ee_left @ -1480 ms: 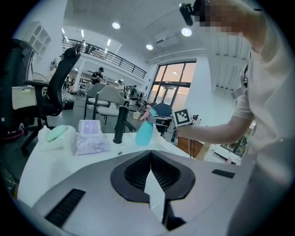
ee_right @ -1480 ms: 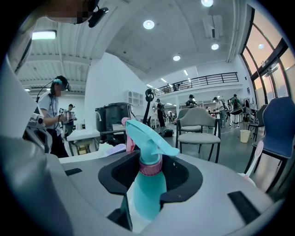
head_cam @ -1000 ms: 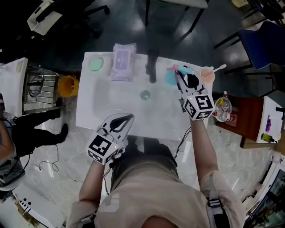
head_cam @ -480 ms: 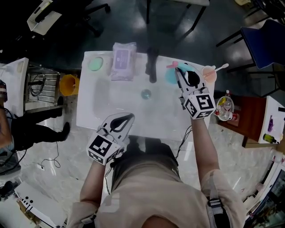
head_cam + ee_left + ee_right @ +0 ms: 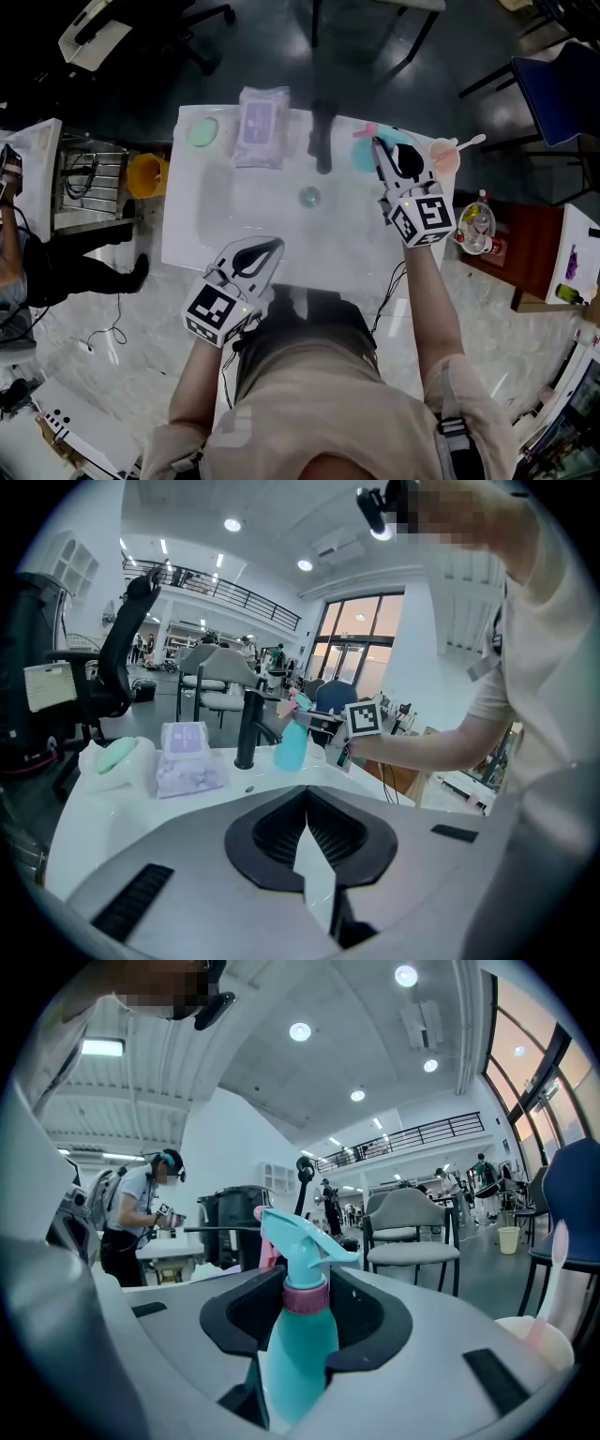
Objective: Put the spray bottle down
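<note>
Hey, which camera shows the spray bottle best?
The right gripper view: the spray bottle fills the centre, teal body, pink collar and trigger head clear, clamped in the right tongs. The left gripper view shows it small and distant beside the black faucet. In the head view the tongs cover most of it.

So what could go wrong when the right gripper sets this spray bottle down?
1. The spray bottle is tall and narrow. If the right gripper lets go while it is tilted, it may topple.
2. The bottle is between the black faucet and the pink cup, so a sideways drift could knock either.
</note>
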The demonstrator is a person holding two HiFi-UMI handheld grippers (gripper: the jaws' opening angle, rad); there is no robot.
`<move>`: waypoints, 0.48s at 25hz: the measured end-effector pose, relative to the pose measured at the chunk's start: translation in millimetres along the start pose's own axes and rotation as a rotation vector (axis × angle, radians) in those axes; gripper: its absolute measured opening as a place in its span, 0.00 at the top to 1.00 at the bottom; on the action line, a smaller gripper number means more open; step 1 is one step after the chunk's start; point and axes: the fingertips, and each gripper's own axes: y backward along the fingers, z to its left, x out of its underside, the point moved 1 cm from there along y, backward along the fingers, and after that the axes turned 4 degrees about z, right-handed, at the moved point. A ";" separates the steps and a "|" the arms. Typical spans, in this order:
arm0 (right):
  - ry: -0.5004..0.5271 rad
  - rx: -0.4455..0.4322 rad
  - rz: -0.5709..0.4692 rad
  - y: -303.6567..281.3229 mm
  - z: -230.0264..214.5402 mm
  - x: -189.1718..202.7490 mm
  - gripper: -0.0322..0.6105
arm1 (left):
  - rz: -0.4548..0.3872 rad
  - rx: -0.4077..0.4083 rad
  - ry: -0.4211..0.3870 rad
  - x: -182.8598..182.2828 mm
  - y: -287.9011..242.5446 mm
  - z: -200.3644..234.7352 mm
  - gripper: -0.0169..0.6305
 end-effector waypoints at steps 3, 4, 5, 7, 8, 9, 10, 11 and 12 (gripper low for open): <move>-0.001 -0.003 -0.014 -1.3 0.5 0.2 0.70 | 0.001 -0.004 0.001 1.1 0.0 1.6 0.96; -0.003 -0.005 -0.018 -1.9 0.4 0.3 0.70 | 0.000 -0.005 0.002 0.7 0.0 2.0 0.96; -0.005 -0.007 -0.023 -2.4 0.3 0.2 0.70 | 0.001 -0.005 0.003 0.5 -0.1 2.1 0.96; -0.005 -0.009 -0.031 -3.4 0.1 -0.4 0.70 | 0.004 -0.005 0.005 0.9 -0.3 2.0 0.96; -0.004 -0.009 -0.035 -4.1 0.0 -0.8 0.70 | 0.004 -0.006 0.006 0.6 -0.4 1.8 0.96; -0.003 -0.009 -0.038 -4.8 -0.1 -1.2 0.70 | 0.003 -0.006 0.006 0.2 -0.5 1.6 0.96; -0.005 -0.010 -0.043 -5.4 -0.2 -1.5 0.70 | 0.003 -0.006 0.006 0.0 -0.6 1.3 0.96; -0.009 -0.012 -0.047 -5.8 -0.2 -1.7 0.70 | 0.004 -0.007 0.005 0.4 -0.6 1.2 0.96; -0.012 -0.015 -0.051 -6.2 -0.1 -1.9 0.70 | 0.006 -0.008 0.004 1.3 -0.5 1.3 0.96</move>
